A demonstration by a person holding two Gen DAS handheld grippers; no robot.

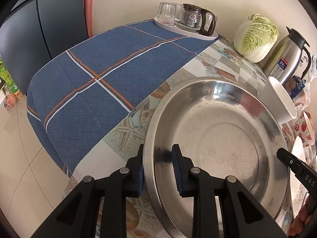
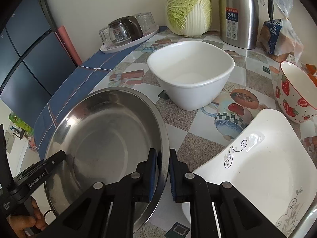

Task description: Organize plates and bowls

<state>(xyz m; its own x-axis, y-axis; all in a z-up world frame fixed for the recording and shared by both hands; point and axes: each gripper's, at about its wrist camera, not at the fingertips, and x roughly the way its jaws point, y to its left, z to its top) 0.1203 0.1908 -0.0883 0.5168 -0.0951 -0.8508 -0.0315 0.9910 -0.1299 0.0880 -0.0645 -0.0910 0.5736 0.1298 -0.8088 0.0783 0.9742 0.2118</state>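
A large steel basin (image 1: pixel 218 134) sits on the patterned table; it also shows in the right wrist view (image 2: pixel 103 138). My left gripper (image 1: pixel 157 164) straddles its left rim, one finger outside and one inside, with a gap to the inner finger. My right gripper (image 2: pixel 162 170) straddles its right rim, jaws close around it. A white square bowl (image 2: pixel 190 73) stands behind the basin. A white plate with a scroll pattern (image 2: pixel 257 168) lies at the right. A strawberry bowl (image 2: pixel 295 95) stands tilted at the far right.
A blue checked cloth (image 1: pixel 99 79) covers the table's left part. At the back stand a tray with glasses and a coffee pot (image 1: pixel 188 21), a cabbage (image 2: pixel 188 8), a steel thermos jug (image 2: pixel 237 13) and a bagged bread pack (image 2: pixel 277 37). The table edge drops to the floor at the left.
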